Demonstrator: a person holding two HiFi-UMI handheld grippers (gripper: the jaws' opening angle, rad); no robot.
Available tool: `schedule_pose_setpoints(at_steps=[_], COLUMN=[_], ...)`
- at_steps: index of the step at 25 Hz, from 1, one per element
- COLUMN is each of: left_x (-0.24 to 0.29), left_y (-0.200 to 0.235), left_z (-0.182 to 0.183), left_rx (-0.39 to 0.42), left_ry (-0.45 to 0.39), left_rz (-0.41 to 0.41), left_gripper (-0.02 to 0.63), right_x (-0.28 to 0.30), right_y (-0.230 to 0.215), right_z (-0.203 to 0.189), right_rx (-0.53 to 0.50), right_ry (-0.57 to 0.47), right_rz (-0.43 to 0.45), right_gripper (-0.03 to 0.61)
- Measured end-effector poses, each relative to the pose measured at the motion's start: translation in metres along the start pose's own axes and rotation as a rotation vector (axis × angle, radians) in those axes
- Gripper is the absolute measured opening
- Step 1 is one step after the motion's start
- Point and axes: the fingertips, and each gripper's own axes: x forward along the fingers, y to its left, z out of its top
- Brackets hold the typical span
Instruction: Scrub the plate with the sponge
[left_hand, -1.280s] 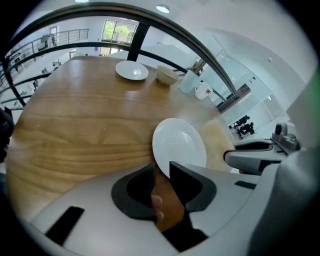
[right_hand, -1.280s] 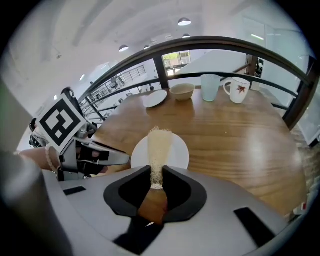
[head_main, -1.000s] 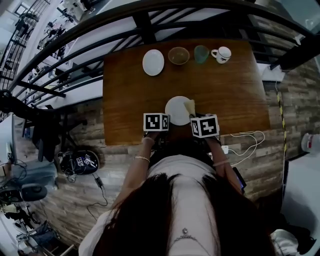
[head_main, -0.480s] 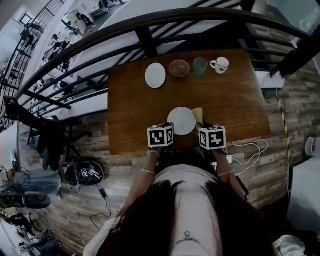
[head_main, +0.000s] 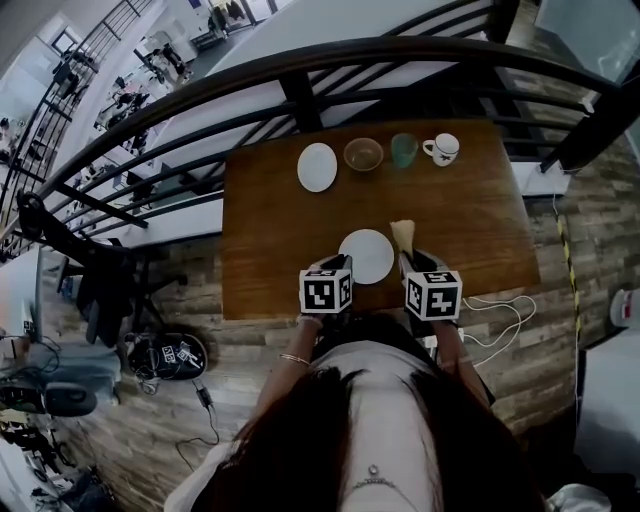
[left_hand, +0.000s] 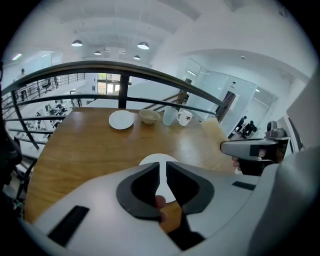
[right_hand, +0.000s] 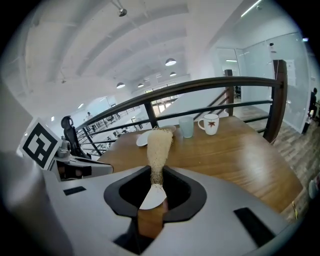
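A white plate (head_main: 366, 255) is near the table's front edge, and my left gripper (head_main: 338, 264) grips its near rim. In the left gripper view the jaws (left_hand: 162, 167) are shut, with a thin white strip of the plate (left_hand: 156, 160) between them. My right gripper (head_main: 409, 259) is shut on a beige sponge (head_main: 402, 235), which stands up just right of the plate. In the right gripper view the sponge (right_hand: 159, 146) rises from between the pads (right_hand: 157, 173). A sliver of the plate (right_hand: 152, 196) shows below it.
Along the wooden table's (head_main: 270, 220) far edge stand a second white plate (head_main: 317, 166), a bowl (head_main: 363, 153), a glass (head_main: 404, 150) and a mug (head_main: 443, 148). A dark railing (head_main: 300, 100) runs behind the table. Cables (head_main: 500, 310) lie on the floor at right.
Both grippers have risen toward the camera, their marker cubes looking larger. The sponge has come off the plate's right edge and now stands apart beside it.
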Motion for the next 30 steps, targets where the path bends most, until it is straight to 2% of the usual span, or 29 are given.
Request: schedule_pose_setpoints(at_steps=[10,30], left_x=[-0.021,-0.013], left_y=[-0.007,-0.012], left_z=[0.021,0.025], left_rx=[0.029,0.014], left_ry=[-0.056,-0.04], left_rz=[-0.011,-0.011], left_gripper=[0.048,0.048], right_x=[-0.008,-0.003], right_y=[0.009,-0.004], right_z=[0.005,0.007], right_rx=[-0.067,-0.106], right_ry=[-0.031,0.01], right_rz=[-0.03,-0.044], right_gripper=[0.087,0.087])
